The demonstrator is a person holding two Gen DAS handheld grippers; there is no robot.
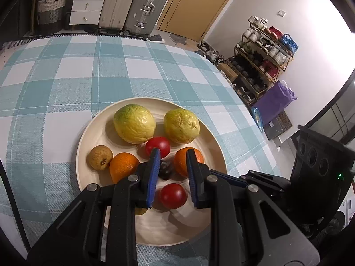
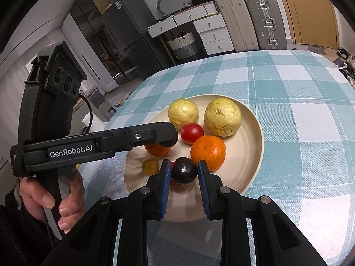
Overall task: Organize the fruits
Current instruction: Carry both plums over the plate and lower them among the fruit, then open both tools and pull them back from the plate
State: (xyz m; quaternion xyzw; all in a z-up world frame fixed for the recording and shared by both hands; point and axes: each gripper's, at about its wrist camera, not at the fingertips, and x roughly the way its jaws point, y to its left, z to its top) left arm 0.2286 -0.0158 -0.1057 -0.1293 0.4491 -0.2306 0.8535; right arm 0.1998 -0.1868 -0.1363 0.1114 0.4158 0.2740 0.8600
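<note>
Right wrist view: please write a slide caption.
Open right gripper around a dark plum on the fruit plate.

You're working in a lived-in home: a checked tablecloth (image 1: 66, 84) in the foreground, suitcases (image 1: 142, 4) and a wooden door (image 1: 199, 6) at top centre, a crowded shoe rack (image 1: 261, 59) at right, a fridge (image 2: 133, 33) upper left.

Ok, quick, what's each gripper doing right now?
Left gripper: open, empty, over the cream plate.
Right gripper: open around the dark round plum, not clamped.

Cream plate (image 1: 88, 133), orange oranges (image 2: 208, 152), red tomatoes (image 1: 173, 195), teal-and-white checked tablecloth (image 1: 66, 77), blue-padded fingers (image 1: 153, 173).
</note>
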